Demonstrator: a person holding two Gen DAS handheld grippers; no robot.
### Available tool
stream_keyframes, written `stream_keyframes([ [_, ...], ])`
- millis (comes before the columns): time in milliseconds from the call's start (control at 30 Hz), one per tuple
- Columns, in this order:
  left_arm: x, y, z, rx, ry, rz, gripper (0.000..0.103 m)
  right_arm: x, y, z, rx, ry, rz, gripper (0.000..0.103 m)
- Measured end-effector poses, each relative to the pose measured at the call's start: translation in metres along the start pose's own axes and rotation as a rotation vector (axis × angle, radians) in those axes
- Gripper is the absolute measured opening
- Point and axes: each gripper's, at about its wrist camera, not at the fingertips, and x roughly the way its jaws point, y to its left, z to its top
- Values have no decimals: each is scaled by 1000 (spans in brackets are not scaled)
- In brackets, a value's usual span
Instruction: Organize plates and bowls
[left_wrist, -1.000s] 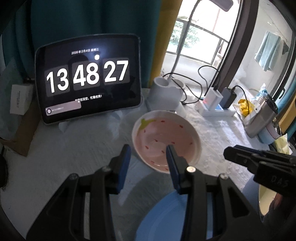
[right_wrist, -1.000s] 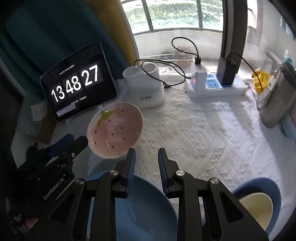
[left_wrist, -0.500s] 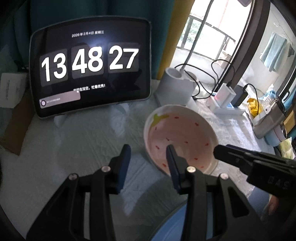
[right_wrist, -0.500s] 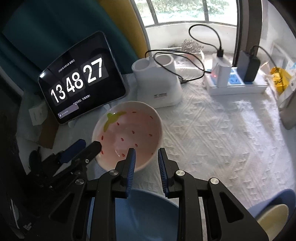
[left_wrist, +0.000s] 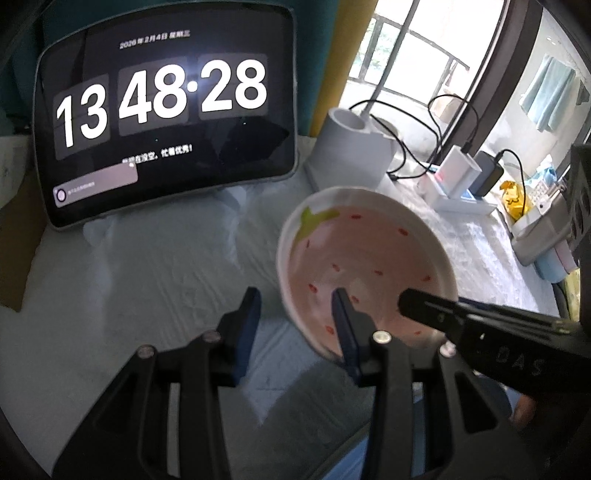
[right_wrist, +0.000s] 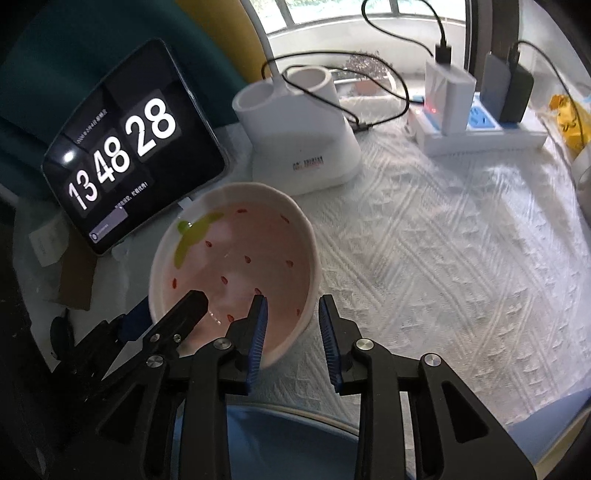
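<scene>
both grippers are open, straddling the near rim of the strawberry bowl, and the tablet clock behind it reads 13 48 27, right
Not quite: the tablet clock reads 13 48 28, as the left wrist view shows plainly. The rest holds: the left gripper and right gripper are open, each straddling the near rim of the strawberry bowl.

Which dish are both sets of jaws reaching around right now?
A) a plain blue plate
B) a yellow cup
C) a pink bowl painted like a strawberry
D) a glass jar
C: the pink strawberry bowl has its rim between the open jaws of the right gripper, and the left gripper straddles its opposite edge, also open.
</scene>
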Motion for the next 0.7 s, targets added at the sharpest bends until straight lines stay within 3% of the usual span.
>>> stream_keyframes([
  [200,13,-2,0,11,35,1,41,12,-3,-1,11,-2,-18,30],
  [300,17,-3,-1,17,40,-6,40,15,0,-2,-3,-6,-2,17],
  [433,13,-5,-3,33,16,-18,32,18,8,-2,-26,-22,-12,16],
  [700,9,-3,-3,31,7,-14,30,11,19,-8,-63,-50,-15,15],
])
